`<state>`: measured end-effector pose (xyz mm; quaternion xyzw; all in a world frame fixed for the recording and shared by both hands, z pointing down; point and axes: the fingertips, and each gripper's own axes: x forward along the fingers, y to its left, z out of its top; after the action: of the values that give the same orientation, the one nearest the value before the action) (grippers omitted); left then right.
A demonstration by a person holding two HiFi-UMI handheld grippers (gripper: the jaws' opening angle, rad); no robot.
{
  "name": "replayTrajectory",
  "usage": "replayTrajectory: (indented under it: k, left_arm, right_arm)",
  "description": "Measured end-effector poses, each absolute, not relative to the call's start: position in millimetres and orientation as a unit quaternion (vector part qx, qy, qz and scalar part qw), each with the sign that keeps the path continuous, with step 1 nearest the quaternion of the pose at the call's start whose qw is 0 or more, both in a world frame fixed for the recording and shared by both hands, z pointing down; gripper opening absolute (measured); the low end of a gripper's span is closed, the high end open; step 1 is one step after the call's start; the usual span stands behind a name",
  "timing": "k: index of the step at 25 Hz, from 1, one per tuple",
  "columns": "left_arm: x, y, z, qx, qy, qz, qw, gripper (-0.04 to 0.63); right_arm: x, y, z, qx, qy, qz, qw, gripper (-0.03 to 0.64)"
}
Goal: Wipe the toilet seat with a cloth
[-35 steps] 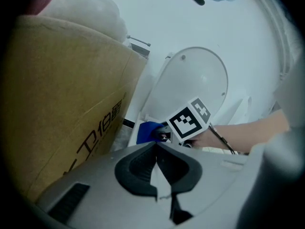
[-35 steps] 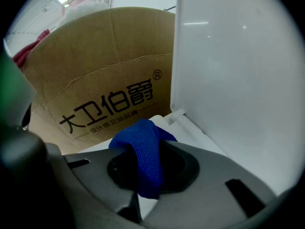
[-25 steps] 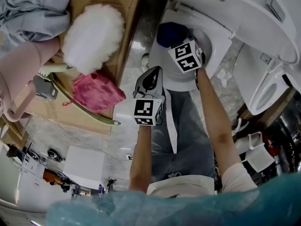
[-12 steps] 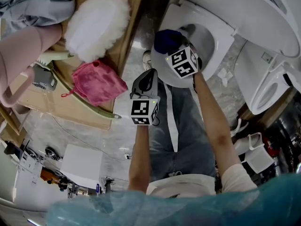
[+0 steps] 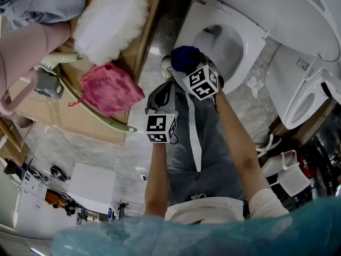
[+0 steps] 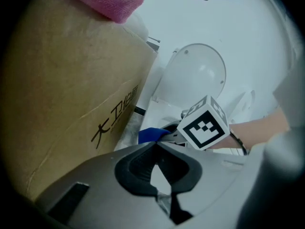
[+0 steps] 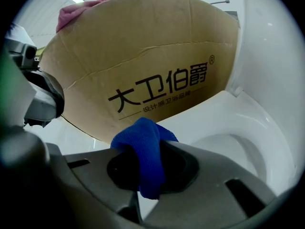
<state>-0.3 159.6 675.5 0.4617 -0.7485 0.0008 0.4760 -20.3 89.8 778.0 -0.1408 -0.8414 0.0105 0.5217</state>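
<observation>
Right gripper (image 5: 187, 68), head view: clamped on a blue cloth (image 5: 184, 56) at the near-left rim of the toilet seat (image 5: 254, 39); contact cannot be confirmed. Left gripper (image 5: 166, 89) hangs just beside it.

Left gripper view: jaws together, nothing between them.

Right gripper view: cloth bunched between the jaws, a short tail hanging below; cardboard box (image 7: 143, 66) stands close alongside the seat.

Risks, as judged: the narrow fold may pull free under drag; bare jaw tips may scrape the seat; a wide stroke may strike the box.
</observation>
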Motion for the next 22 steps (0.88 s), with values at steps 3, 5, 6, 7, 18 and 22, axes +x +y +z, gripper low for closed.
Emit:
replayTrajectory:
  k: [3,5,6,7,18,22]
  left_arm:
    - [4,169,682,0.458,-0.745,0.009,0.485,0.011]
    - [7,173,685,0.458,-0.743,0.013,0.488,0.011]
    - [9,175,686,0.459,-0.741,0.016,0.489,0.011]
    - [11,176,687,0.46,-0.74,0.018,0.49,0.011]
    - [27,187,693,0.459,-0.734,0.029,0.5,0.011]
    - [32,189,695,0.459,-0.732,0.032,0.503,0.011]
  right_arm:
    - [-7,102,779,-0.146,-0.838,0.02,0.526,0.028]
    - [1,109,780,-0.15,-0.835,0.024,0.529,0.028]
    - [4,112,780,-0.152,-0.834,0.026,0.53,0.028]
    - [7,114,780,-0.153,-0.833,0.027,0.531,0.028]
    - [45,139,782,-0.17,-0.822,0.032,0.542,0.028]
    - [58,144,782,-0.172,-0.821,0.032,0.544,0.028]
